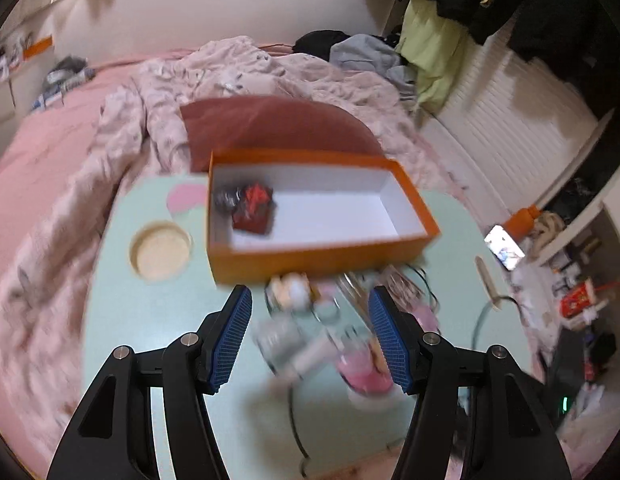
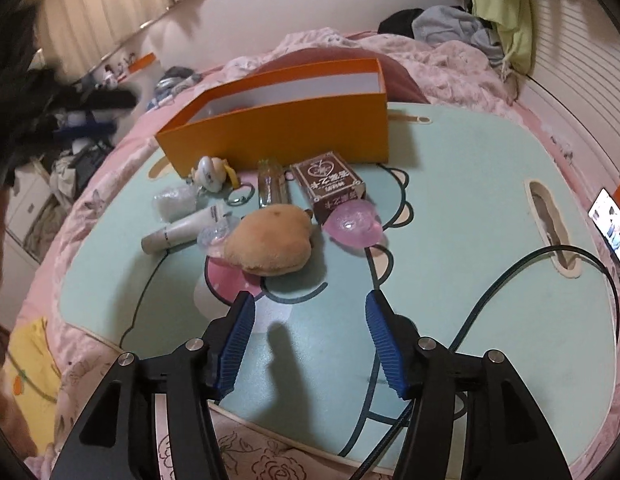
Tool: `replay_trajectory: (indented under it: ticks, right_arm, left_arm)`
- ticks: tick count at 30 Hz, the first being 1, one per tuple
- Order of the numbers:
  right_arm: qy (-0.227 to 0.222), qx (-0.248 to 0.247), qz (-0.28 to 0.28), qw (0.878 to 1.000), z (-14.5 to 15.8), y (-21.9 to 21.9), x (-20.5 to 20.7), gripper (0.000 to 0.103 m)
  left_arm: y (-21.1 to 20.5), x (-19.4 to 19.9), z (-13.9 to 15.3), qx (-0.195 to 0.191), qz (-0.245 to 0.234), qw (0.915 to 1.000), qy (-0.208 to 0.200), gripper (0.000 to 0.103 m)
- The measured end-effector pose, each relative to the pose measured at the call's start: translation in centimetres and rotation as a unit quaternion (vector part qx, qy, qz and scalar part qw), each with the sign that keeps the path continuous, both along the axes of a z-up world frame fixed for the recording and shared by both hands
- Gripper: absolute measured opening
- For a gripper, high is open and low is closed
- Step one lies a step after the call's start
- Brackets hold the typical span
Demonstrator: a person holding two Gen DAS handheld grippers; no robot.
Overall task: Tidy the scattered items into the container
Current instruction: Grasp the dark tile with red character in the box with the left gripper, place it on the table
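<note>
The brown rectangular cardboard box (image 2: pixel 328 187), lying on the pale green surface (image 2: pixel 462 184) just in front of the orange container, carries a pale heart-shaped emblem and lines of pale characters on its top face and its end flap; they are too small to read. The white tube (image 2: pixel 184 229) bears dark print, likewise illegible.

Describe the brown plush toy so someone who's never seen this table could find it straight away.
Start at the orange box on the mint green table. Among the small items in front of it, nearest the right gripper, lies the brown plush toy. It is the only soft, fuzzy, tan thing there, between a white tube and a pink translucent piece.
</note>
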State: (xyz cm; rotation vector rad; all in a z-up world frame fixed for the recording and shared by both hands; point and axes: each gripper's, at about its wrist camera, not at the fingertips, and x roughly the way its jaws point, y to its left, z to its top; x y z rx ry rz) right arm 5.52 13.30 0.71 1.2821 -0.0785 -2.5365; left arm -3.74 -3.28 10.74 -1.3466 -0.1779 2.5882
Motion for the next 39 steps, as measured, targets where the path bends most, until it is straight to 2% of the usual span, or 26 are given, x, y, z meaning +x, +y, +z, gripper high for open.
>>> replay_trajectory:
  ticks: [2, 6, 9, 11, 13, 15, 19, 22, 30, 34, 35, 37, 39]
  right_arm:
    - [0.004, 0.001, -0.001, 1.0, -0.1, 0.0, 0.3, 0.057]
    - [0.002, -0.002, -0.001, 1.0, -0.2, 0.1, 0.3, 0.057]
    - [-0.002, -0.006, -0.001, 1.0, -0.2, 0.2, 0.1, 0.057]
    - [-0.003, -0.008, -0.002, 1.0, -0.2, 0.2, 0.1, 0.057]
    - [-0.005, -0.01, -0.002, 1.0, -0.2, 0.2, 0.0, 0.057]
    - [-0.005, -0.011, -0.002, 1.0, -0.3, 0.2, 0.0, 0.057]
    - [-0.009, -0.018, -0.004, 1.0, -0.4, 0.5, -0.1, 0.059]
    - [-0.009, -0.022, -0.006, 1.0, -0.4, 0.7, -0.1, 0.06]
    - [-0.012, -0.032, -0.007, 0.999, -0.5, 0.8, -0.2, 0.062]
    - [-0.011, -0.031, -0.007, 0.999, -0.5, 0.8, -0.1, 0.063]
    - [-0.012, -0.032, -0.006, 0.999, -0.5, 0.8, -0.1, 0.063]
    - [-0.012, -0.035, -0.006, 0.999, -0.4, 0.8, -0.1, 0.064]
    - [-0.012, -0.035, -0.005, 0.999, -0.4, 0.7, 0.0, 0.064]
  left_arm:
    - [0.2, -1.5, 0.1, -0.007, 0.002, 0.9999, -0.009, 0.062]
    - [0.5, -3.9, -0.7, 0.016, -0.007, 0.9994, -0.031, 0.062]
    - [0.7, -6.2, -1.0, 0.008, -0.001, 0.9992, -0.04, 0.061]
    - [0.8, -8.2, -1.3, -0.008, 0.003, 0.9986, -0.052, 0.055]
    - [0.9, -9.9, -2.1, -0.031, 0.012, 0.9967, -0.075, 0.044]
    - [1.0, -11.4, -3.1, -0.058, 0.021, 0.9936, -0.094, 0.043]
    - [1.9, -13.7, -5.7, -0.118, 0.026, 0.9848, -0.125, 0.042]
    - [2.4, -14.7, -7.5, -0.132, 0.023, 0.9801, -0.147, 0.042]
    - [3.6, -16.1, -8.8, -0.189, 0.025, 0.9723, -0.135, 0.043]
    - [5.0, -15.9, -9.8, -0.218, -0.008, 0.9648, -0.148, 0.044]
    - [5.3, -15.8, -9.7, -0.208, -0.016, 0.9668, -0.148, 0.044]
    - [5.3, -15.8, -9.7, -0.164, -0.02, 0.9737, -0.156, 0.044]
    - [5.4, -16.3, -10.1, -0.161, -0.01, 0.9743, -0.157, 0.044]
